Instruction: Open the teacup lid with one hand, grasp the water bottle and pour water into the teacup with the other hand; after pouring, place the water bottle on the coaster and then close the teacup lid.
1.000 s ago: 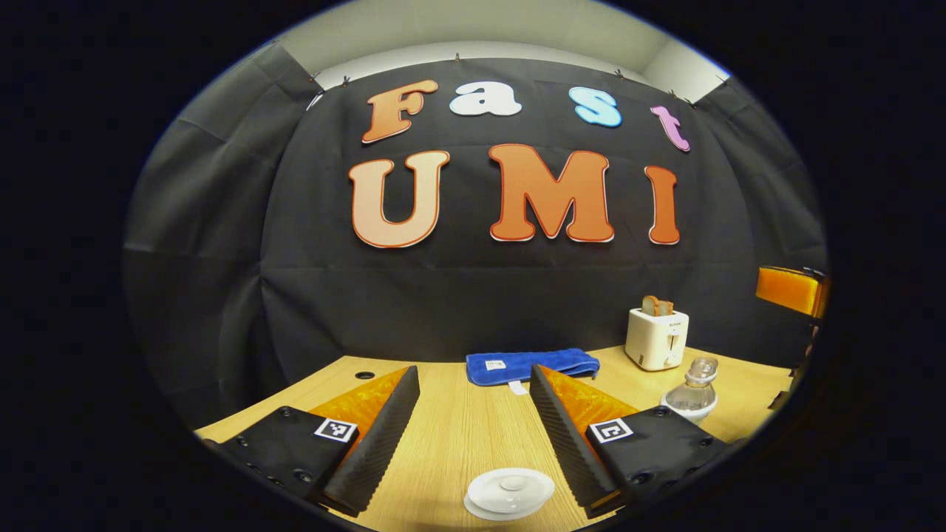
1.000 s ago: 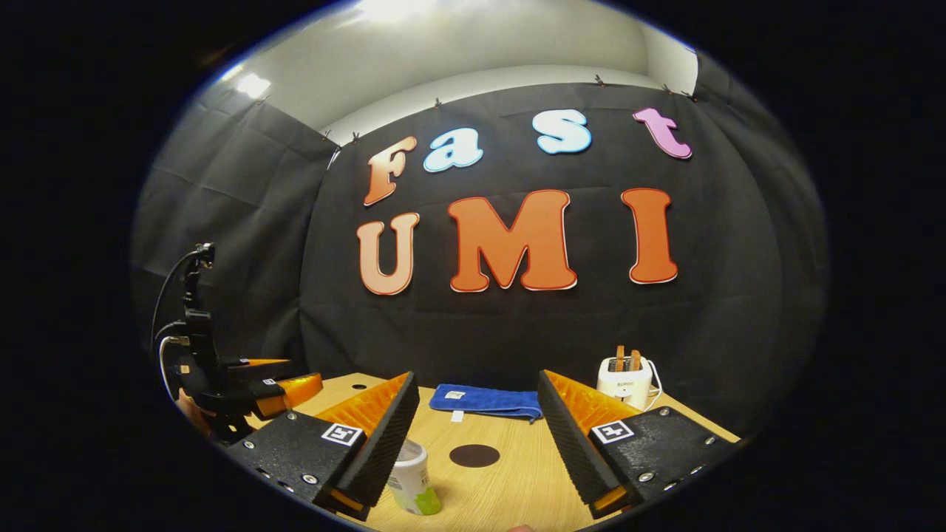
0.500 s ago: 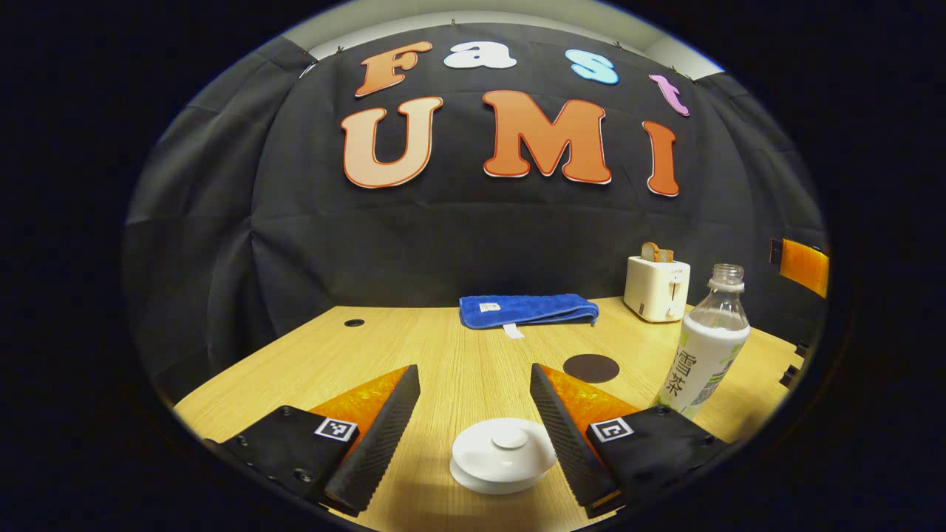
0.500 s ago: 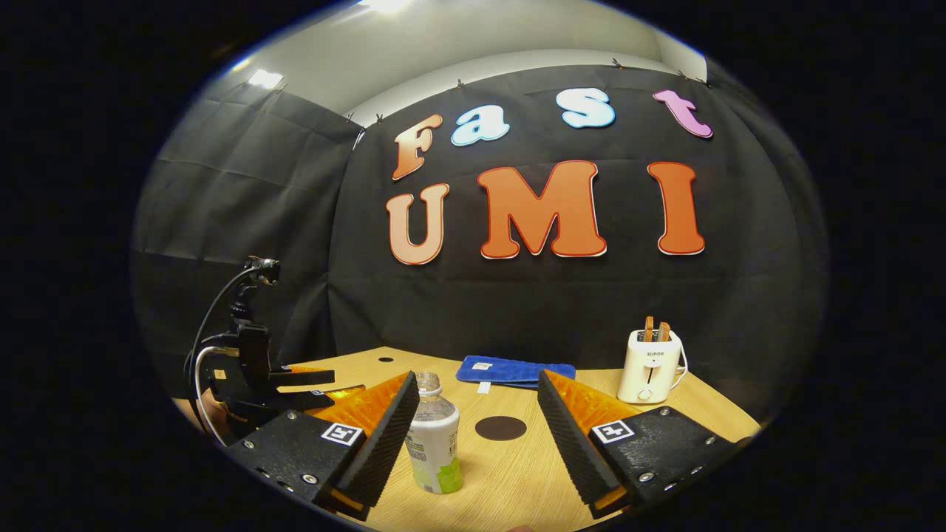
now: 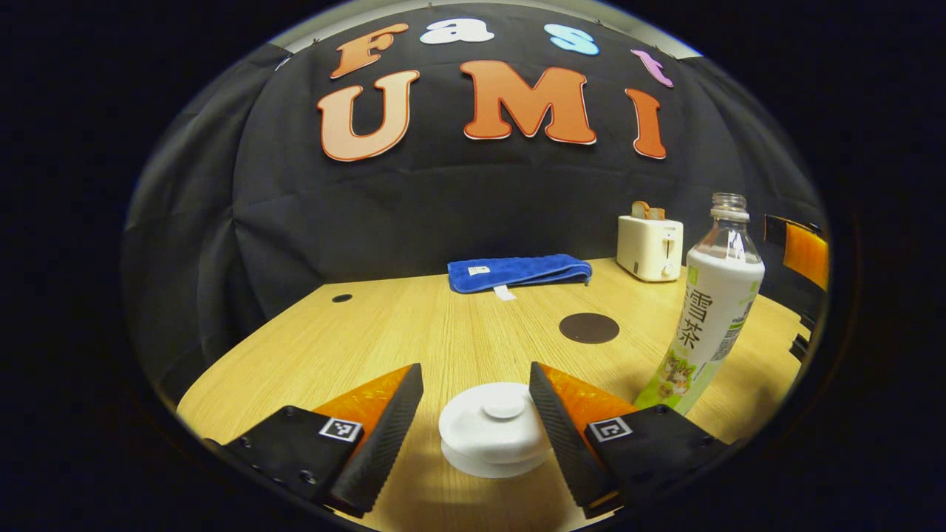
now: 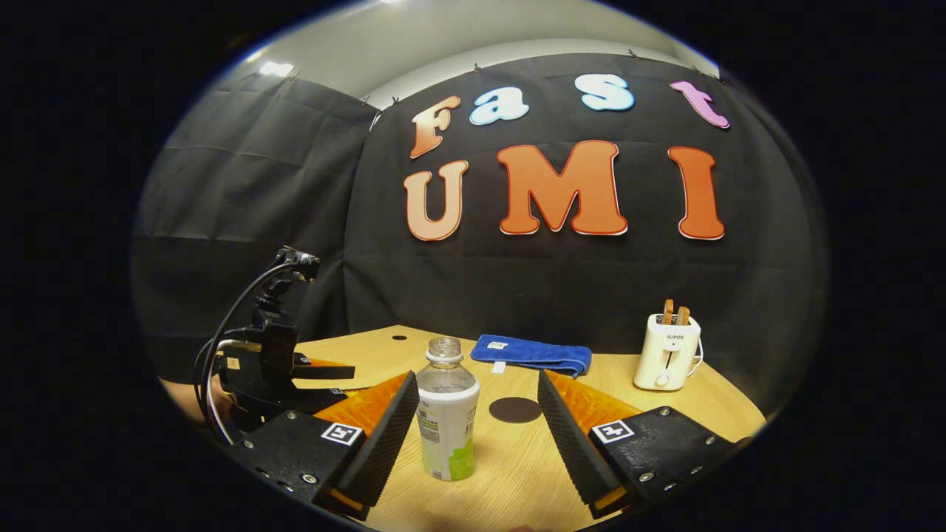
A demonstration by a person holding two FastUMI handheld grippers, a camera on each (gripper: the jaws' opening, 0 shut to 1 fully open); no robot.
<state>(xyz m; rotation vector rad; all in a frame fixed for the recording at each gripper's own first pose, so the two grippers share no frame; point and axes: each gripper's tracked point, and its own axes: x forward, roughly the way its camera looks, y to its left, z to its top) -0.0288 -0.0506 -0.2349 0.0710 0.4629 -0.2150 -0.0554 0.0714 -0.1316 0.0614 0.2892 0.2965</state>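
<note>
In the left gripper view a white teacup with its lid (image 5: 494, 432) on stands on the wooden table (image 5: 369, 332). It sits low between the fingers of my left gripper (image 5: 474, 373), which is open, and the right finger is close beside the lid. An uncapped water bottle (image 5: 711, 310) with a white and green label stands upright to the right. The right gripper view has the bottle (image 6: 447, 417) between the fingers of my open right gripper (image 6: 478, 377), near the left finger and untouched. The dark round coaster (image 6: 515, 409) lies just beyond it.
A folded blue towel (image 5: 517, 271) lies at the table's far edge, and a white toaster (image 5: 649, 247) with toast in it stands at the far right. In the right gripper view the left gripper (image 6: 281, 369) with its cable sits at the left.
Both grippers have come lower and closer. The lidded teacup now sits between the left fingers, and the bottle has come into full sight between the right fingers.
</note>
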